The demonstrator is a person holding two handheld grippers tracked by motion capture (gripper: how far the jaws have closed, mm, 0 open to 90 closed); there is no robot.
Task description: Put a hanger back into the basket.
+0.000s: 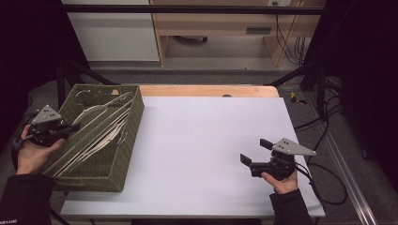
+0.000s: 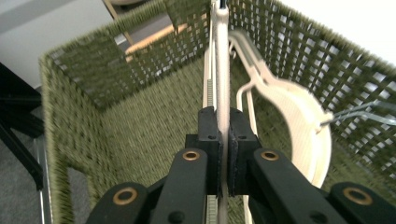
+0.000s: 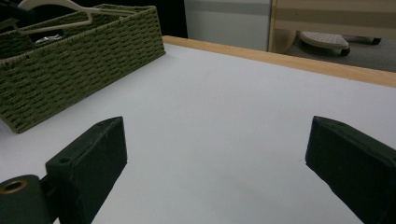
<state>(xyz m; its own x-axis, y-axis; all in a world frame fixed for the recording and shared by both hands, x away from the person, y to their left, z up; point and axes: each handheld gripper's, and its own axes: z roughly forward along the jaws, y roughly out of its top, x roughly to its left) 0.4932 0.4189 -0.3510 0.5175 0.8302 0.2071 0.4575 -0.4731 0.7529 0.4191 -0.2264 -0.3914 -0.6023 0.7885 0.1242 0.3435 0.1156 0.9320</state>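
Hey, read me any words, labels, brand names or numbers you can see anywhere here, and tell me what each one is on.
None can be read.
Sleeve of the person's left arm: small pale marks at the cuff's lower edge, too small and blurred to read.
Green woven basket, cream hangers, white table, left gripper and right gripper: no lettering visible.

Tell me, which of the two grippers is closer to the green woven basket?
The left. The left gripper is inside the basket, shut on a cream hanger. The right gripper rests open on the white table, well off to the basket's side.
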